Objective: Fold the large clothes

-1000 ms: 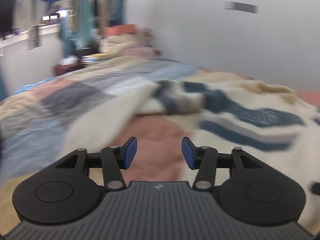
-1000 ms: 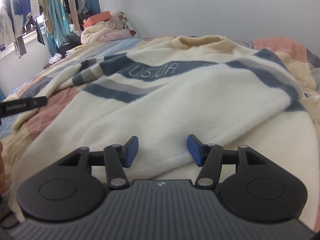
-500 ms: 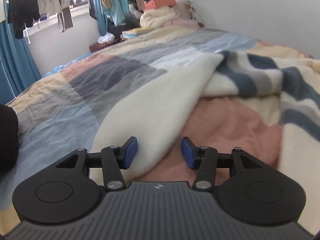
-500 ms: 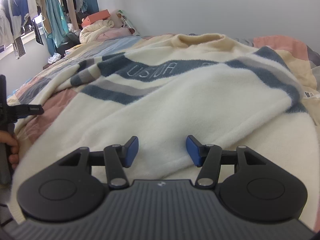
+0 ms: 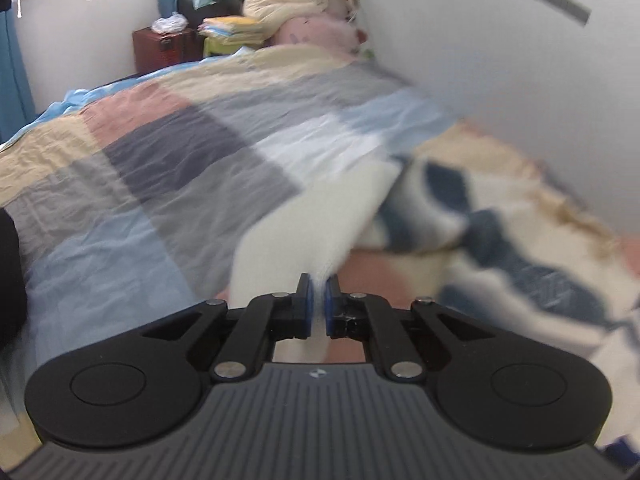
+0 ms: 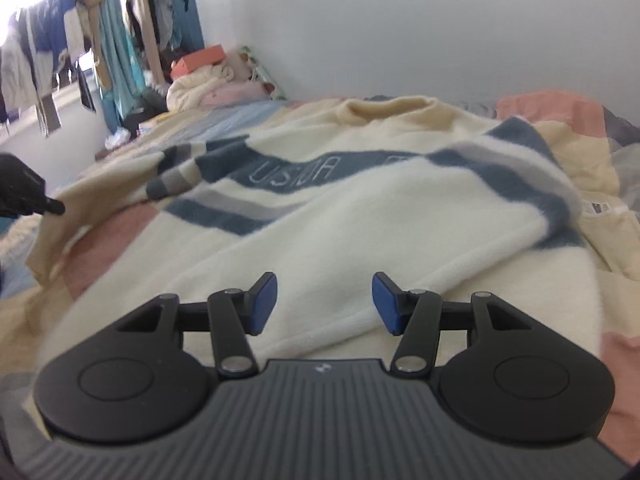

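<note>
My left hand-held gripper is clenched on the cream sleeve of the sweater, pinching its near end just above the bed. My right hand-held gripper is released, jaws wide apart, hovering over the sweater's near hem. The sweater lies spread on the patchwork quilt, navy and grey stripes across the chest, collar at the far end near the wall. Far left: folded bedding pile, orange box on top, hanging clothes.
</note>
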Demonstrator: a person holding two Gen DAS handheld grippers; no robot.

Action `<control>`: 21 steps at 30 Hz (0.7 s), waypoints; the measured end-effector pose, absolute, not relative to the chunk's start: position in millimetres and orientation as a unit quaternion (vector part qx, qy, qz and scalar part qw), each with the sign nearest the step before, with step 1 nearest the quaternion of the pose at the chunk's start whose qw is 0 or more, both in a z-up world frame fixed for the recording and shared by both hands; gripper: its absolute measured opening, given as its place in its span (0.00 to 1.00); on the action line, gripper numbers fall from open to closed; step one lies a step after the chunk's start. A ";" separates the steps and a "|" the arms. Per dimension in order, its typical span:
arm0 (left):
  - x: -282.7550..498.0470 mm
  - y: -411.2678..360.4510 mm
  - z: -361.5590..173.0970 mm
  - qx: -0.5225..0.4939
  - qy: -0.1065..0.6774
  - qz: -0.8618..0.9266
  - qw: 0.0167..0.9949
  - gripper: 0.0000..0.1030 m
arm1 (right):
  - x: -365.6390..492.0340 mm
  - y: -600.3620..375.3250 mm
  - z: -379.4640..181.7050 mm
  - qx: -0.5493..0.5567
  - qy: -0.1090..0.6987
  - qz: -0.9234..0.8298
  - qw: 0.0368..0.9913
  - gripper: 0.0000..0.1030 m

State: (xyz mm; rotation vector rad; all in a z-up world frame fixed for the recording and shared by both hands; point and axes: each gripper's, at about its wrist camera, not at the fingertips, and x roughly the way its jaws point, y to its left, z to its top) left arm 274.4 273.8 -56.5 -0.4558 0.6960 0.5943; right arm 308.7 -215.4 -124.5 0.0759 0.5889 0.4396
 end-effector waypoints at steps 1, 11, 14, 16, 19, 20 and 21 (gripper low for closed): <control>273.4 265.7 -40.2 -0.225 0.325 0.276 0.876 0.07 | 306.7 -219.2 -123.0 0.041 0.285 0.214 0.934 0.53; 291.0 132.1 72.4 -0.184 0.293 0.158 0.925 0.07 | 281.8 -254.4 -100.0 0.072 0.257 0.171 0.948 0.53; 298.5 84.2 81.4 -0.182 0.298 0.109 0.931 0.07 | 279.6 -275.5 -93.9 0.110 0.246 0.150 0.951 0.53; 304.6 53.7 77.5 -0.185 0.305 0.081 0.931 0.07 | 279.0 -291.6 -91.4 0.141 0.241 0.134 0.951 0.53; 313.1 14.6 59.0 -0.195 0.319 0.029 0.927 0.07 | 276.9 -317.1 -89.1 0.183 0.238 0.115 0.947 0.54; 316.6 3.3 51.5 -0.198 0.323 0.013 0.926 0.07 | 274.2 -325.6 -88.7 0.195 0.235 0.110 0.946 0.54; 318.7 -6.4 42.6 -0.198 0.327 0.000 0.924 0.07 | 271.1 -333.9 -88.7 0.203 0.230 0.103 0.946 0.54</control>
